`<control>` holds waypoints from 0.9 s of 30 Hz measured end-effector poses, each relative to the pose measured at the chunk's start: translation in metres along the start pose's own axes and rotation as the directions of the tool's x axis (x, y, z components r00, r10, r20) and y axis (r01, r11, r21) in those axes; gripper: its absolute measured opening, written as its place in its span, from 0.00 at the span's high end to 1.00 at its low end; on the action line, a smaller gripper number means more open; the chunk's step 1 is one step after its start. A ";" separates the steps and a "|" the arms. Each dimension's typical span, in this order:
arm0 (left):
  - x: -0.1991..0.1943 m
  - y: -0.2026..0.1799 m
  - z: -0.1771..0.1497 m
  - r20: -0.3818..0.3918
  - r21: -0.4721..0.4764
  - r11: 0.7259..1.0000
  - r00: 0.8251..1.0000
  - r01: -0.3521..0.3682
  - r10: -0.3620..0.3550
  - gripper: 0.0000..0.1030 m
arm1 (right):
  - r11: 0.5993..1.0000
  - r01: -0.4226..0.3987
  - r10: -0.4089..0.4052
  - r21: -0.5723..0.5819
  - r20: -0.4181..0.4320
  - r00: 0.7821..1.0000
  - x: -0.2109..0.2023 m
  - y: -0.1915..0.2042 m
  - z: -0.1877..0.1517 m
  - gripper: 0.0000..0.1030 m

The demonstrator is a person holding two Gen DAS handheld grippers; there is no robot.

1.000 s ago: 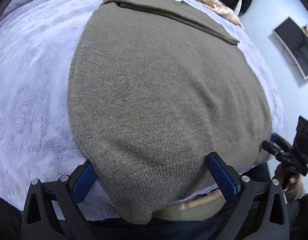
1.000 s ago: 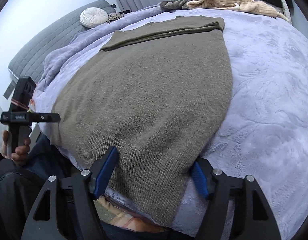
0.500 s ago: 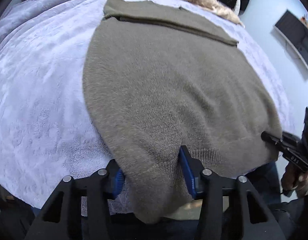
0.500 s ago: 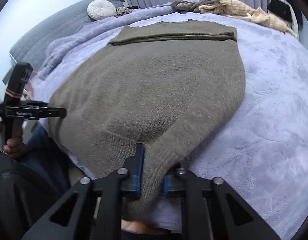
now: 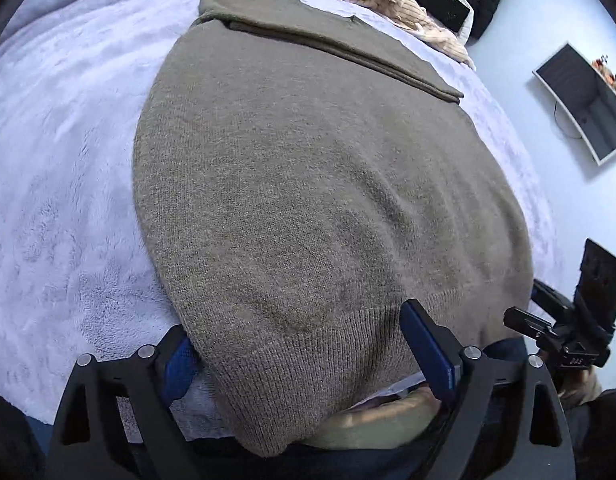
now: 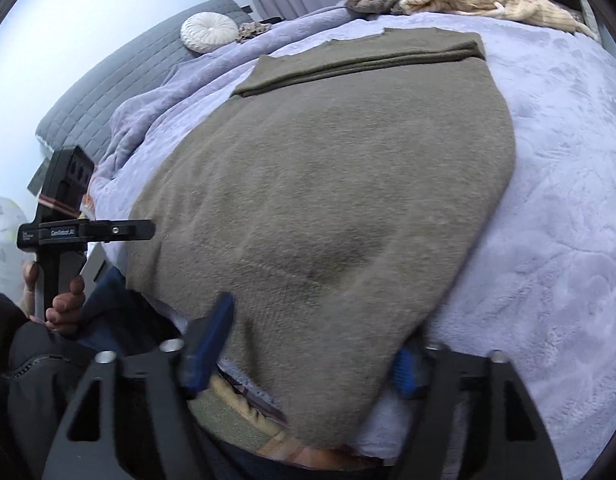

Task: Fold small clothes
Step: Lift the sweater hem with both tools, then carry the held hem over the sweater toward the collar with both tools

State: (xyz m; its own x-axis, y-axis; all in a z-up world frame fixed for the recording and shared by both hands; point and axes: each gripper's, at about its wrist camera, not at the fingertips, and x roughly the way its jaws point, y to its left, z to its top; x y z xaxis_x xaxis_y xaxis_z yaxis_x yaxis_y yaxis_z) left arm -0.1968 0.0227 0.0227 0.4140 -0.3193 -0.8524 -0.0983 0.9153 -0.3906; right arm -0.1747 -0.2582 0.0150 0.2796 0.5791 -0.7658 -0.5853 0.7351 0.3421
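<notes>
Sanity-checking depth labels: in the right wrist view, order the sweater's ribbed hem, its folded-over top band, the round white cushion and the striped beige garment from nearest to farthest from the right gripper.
1. Ribbed hem of the olive sweater, between the open fingers of the right gripper.
2. Folded-over top band, far end of the sweater, centre.
3-4. Round white cushion, far left by the grey headboard, and striped beige garment, far right: too close to call.

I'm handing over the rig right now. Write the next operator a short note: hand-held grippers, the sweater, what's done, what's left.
Left hand-held gripper: open, fingers straddling the near left hem corner of the olive sweater.
Right hand-held gripper: open, straddling the near right hem corner.
Sweater lies flat on the lilac blanket, hem hanging over the bed edge toward you.
Done: the far end is already folded into a band.
Left: close both on the hem and probably carry it up toward the band. The other clothes at the far edge are untouched.
</notes>
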 end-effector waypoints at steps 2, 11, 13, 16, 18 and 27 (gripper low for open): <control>-0.004 0.002 0.001 0.015 -0.011 1.000 1.000 -0.026 0.026 0.41 | 1.000 0.030 -0.030 -0.001 -0.012 0.999 0.003 0.004 0.002 0.20; -0.048 0.010 0.002 0.150 -0.003 0.999 0.988 0.044 -0.043 0.87 | 0.999 -0.001 0.000 0.049 0.012 1.000 -0.016 -0.010 0.019 0.89; -0.061 0.004 0.009 0.200 0.017 0.999 0.978 0.050 -0.052 0.87 | 0.997 -0.030 0.026 0.077 0.054 0.998 -0.028 -0.013 0.024 0.89; -0.076 0.006 0.020 0.241 0.023 0.998 0.968 0.065 -0.069 0.87 | 0.985 -0.100 0.081 0.139 0.136 0.987 -0.044 -0.021 0.037 0.89; -0.080 0.007 0.032 0.255 0.016 0.997 0.963 0.079 -0.081 0.87 | 0.979 -0.133 0.102 0.157 0.189 0.977 -0.054 -0.024 0.047 0.89; -0.089 0.019 0.075 0.319 -0.088 0.978 0.936 0.187 -0.150 0.87 | 0.927 -0.213 0.097 0.308 0.351 0.931 -0.070 -0.045 0.093 0.89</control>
State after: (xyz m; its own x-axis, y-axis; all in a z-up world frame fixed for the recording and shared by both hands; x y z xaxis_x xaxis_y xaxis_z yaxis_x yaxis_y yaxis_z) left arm -0.1676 0.0874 0.1173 0.6909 -0.3575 -0.6284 -0.0989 0.8143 -0.5720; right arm -0.0969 -0.2989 0.1035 0.4708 0.7348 -0.4884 -0.3679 0.6666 0.6483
